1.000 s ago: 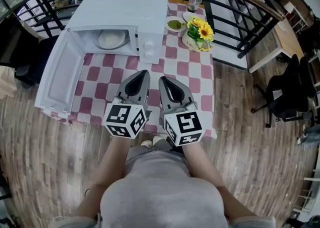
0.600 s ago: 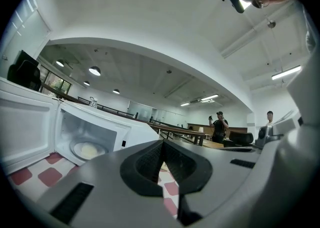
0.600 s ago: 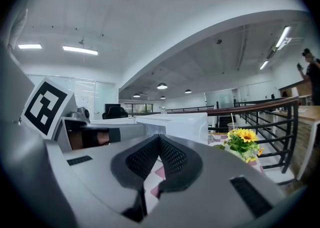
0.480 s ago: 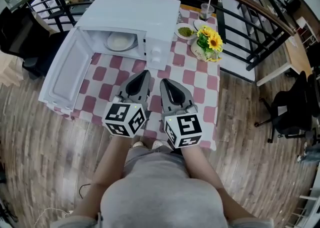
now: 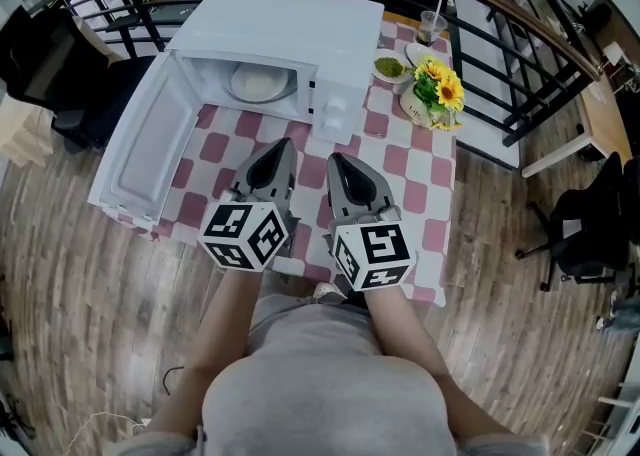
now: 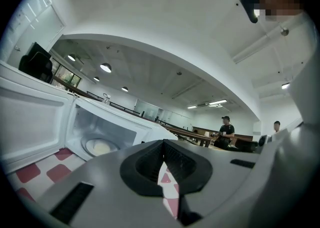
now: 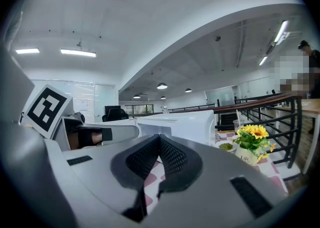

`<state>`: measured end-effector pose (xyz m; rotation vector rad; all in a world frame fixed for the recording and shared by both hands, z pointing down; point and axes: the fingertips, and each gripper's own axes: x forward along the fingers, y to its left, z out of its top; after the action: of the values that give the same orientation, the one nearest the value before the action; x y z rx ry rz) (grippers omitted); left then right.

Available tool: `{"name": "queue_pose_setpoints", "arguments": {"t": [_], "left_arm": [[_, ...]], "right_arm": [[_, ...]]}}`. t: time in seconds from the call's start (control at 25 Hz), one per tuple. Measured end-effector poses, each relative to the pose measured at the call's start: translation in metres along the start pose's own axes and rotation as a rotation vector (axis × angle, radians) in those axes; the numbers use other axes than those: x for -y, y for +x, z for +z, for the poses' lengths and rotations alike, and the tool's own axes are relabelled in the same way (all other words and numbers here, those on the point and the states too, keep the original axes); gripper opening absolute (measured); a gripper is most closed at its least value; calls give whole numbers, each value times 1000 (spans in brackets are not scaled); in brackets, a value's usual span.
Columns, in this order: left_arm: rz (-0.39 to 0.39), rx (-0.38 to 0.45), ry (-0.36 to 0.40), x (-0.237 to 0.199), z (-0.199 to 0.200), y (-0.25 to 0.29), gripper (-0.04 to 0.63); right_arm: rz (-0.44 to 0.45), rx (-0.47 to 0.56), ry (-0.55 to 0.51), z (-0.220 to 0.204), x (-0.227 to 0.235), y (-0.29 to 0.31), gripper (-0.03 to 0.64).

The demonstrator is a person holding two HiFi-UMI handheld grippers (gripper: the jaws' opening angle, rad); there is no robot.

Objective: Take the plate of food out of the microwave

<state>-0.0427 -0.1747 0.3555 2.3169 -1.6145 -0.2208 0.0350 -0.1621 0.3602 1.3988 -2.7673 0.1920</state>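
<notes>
Plate of food (image 5: 258,84): you find it inside the microwave (image 5: 300,29), on the cavity floor just behind the open doorway. It holds something pale.
Microwave door (image 5: 148,149): swung fully open to the microwave's left.
Left gripper (image 5: 286,145): you hold it just in front of the microwave's opening, clear of the plate. Its fingers are pressed together with nothing between them.
Right gripper (image 5: 335,158): just beside the left gripper, in front of the microwave's control panel. Its fingers are likewise closed and empty.
Desk (image 5: 405,179): covered in a red-and-white checked cloth; it carries the microwave at its far left.
Dish of green food (image 5: 389,68): just right of the microwave.
Vase of sunflowers (image 5: 438,99): right of the microwave, beyond the dish.
Cup with straw (image 5: 431,26): off the microwave's rear right corner.
</notes>
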Motion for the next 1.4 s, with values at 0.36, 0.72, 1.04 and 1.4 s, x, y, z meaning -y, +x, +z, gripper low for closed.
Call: {"name": "queue_pose_setpoints", "arguments": {"t": [0.36, 0.72, 1.04, 1.4], "left_arm": [[-32, -42, -54, -39, 8, 12, 2], [-65, -72, -82, -68, 11, 24, 3], [-103, -115, -140, -97, 11, 34, 75], [-119, -183, -285, -133, 3, 52, 229]], "right_arm": [[-28, -16, -14, -1, -19, 33, 25], [-64, -32, -17, -4, -26, 62, 25], [-72, -57, -11, -11, -36, 90, 25], [-74, -70, -11, -14, -42, 124, 25]]}}
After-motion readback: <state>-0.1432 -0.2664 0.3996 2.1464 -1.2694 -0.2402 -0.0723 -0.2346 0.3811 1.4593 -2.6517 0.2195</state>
